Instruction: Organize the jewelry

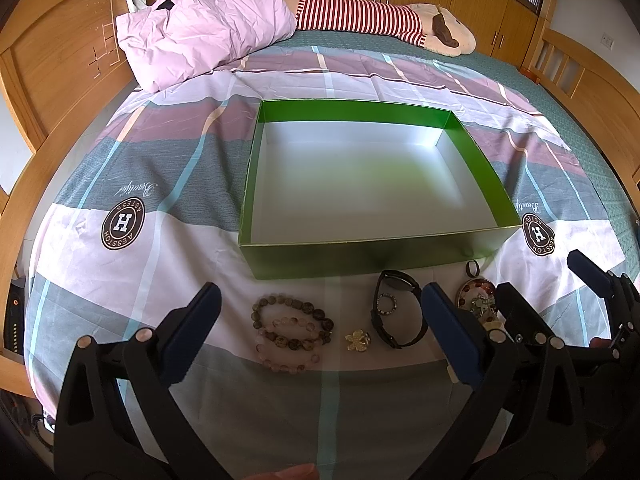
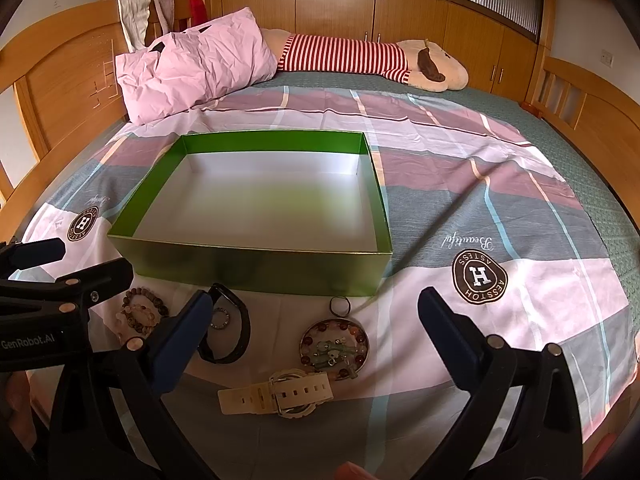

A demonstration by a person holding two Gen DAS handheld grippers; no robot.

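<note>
While both jaws gape, bead bracelets (image 1: 292, 332) lie between the left pair.

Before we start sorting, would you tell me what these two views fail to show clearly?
- Left wrist view: the white watch is almost wholly hidden behind the left gripper finger.
- Right wrist view: the beaded bracelets are partly covered by the left gripper's body.
- Both views: the green box floor is blurred.
- Ring detail: too small.
</note>
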